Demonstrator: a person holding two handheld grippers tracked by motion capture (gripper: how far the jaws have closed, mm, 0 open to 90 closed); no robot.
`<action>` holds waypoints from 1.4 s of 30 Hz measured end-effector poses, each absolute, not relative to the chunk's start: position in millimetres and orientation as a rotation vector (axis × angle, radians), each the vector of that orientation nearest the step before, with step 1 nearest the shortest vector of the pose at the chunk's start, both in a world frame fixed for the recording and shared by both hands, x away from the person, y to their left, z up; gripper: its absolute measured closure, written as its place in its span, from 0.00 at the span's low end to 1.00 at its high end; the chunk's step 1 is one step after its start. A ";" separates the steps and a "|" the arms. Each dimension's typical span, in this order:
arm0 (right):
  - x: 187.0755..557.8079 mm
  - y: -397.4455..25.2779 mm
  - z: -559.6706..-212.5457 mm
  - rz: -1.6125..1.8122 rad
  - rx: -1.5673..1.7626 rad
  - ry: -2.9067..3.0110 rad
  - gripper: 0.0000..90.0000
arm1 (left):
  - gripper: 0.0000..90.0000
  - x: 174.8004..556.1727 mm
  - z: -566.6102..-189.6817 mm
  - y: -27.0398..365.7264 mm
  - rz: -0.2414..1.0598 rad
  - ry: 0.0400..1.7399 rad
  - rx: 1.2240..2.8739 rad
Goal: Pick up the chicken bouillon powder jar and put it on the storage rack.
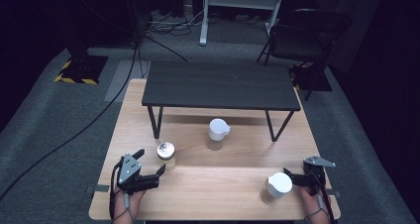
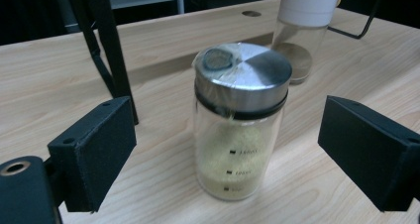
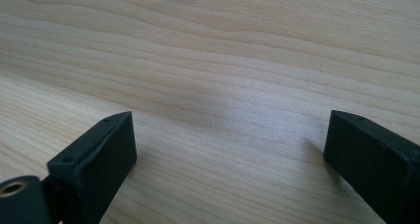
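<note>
A glass jar with a metal lid [image 1: 166, 154] holding yellowish grains stands at the table's front left. My left gripper [image 1: 151, 162] is open just in front of it. In the left gripper view the jar [image 2: 241, 120] stands upright between and slightly beyond the jaws of the left gripper [image 2: 228, 115], touching neither. A white-lidded jar [image 1: 276, 187] stands at the front right, and my right gripper [image 1: 303, 173] is open close beside it on its right. In the right gripper view, the right gripper [image 3: 233, 125] has only bare wood between its jaws.
A second white-lidded jar [image 1: 218, 133] [image 2: 307, 26] stands mid-table, in front of a low black bench [image 1: 220, 85] that occupies the back half of the wooden table [image 1: 218, 184]. A bench leg [image 2: 106, 50] rises to the left of the metal-lid jar.
</note>
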State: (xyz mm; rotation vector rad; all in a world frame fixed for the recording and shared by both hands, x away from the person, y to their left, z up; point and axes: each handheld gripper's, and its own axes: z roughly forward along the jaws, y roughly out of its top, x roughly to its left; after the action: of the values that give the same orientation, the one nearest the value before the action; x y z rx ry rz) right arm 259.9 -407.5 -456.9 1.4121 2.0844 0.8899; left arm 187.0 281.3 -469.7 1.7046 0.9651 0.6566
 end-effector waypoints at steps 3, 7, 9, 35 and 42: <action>260.4 -406.7 -456.8 0.890 1.412 2.086 0.06 | 0.09 191.4 -470.5 279.7 0.646 0.960 1.699; 260.3 -406.7 -456.8 0.890 1.411 2.087 0.06 | 0.09 195.2 -471.5 277.5 0.640 0.963 1.691; 260.1 -406.8 -456.8 0.892 1.405 2.092 0.06 | 0.09 197.5 -472.9 276.6 0.640 0.965 1.682; 259.0 -406.0 -456.8 0.893 1.402 2.094 0.06 | 0.17 219.1 -492.3 262.8 0.607 0.942 1.691; 258.7 -405.8 -456.8 0.893 1.403 2.094 0.06 | 0.21 229.6 -489.5 249.0 0.598 0.997 1.771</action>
State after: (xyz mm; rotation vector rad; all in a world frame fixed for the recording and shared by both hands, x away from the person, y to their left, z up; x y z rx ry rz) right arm 258.7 -405.8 -456.8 1.4031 2.0941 0.8929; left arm 229.6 249.0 -489.5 1.7709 0.9974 0.5980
